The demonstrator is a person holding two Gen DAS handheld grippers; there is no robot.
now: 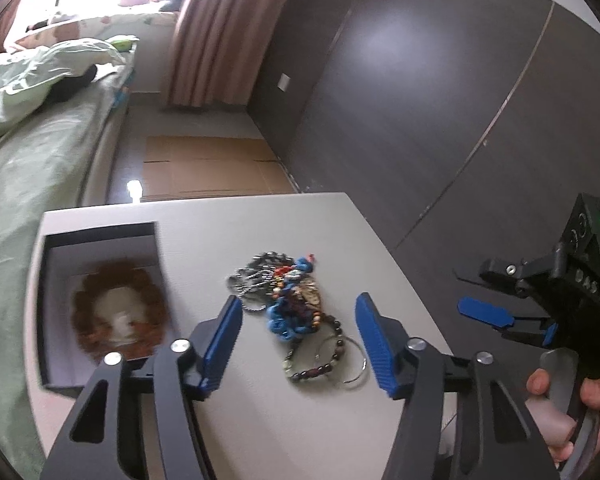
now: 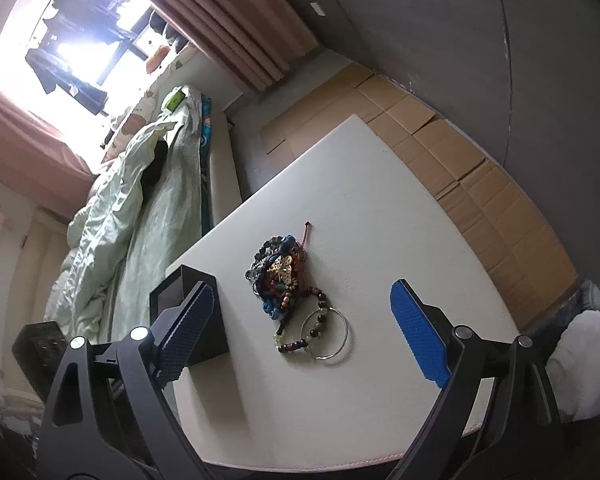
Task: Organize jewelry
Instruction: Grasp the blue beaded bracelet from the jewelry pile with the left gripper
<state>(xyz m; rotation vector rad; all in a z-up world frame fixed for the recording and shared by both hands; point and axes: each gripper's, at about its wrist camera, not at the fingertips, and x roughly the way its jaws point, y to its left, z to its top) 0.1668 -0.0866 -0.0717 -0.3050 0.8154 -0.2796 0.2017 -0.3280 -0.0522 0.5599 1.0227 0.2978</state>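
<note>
A tangled pile of jewelry (image 1: 286,294) lies mid-table: blue cords, dark bead strands, a gold filigree piece. A dark beaded bracelet (image 1: 320,356) and a silver ring hoop (image 1: 354,364) lie at its near end. The pile also shows in the right wrist view (image 2: 280,276), with the hoop (image 2: 328,334). An open black box (image 1: 100,304) at the table's left holds a brown beaded bracelet (image 1: 120,316). My left gripper (image 1: 298,334) is open and empty, just above the pile's near end. My right gripper (image 2: 304,328) is open and empty, above the table; it shows in the left wrist view (image 1: 488,312).
The white table (image 2: 380,220) stands beside a bed with green bedding (image 2: 140,200). Flattened cardboard (image 2: 460,160) covers the floor by the dark wardrobe wall (image 1: 420,100). The black box shows in the right wrist view (image 2: 196,316) at the table's left edge.
</note>
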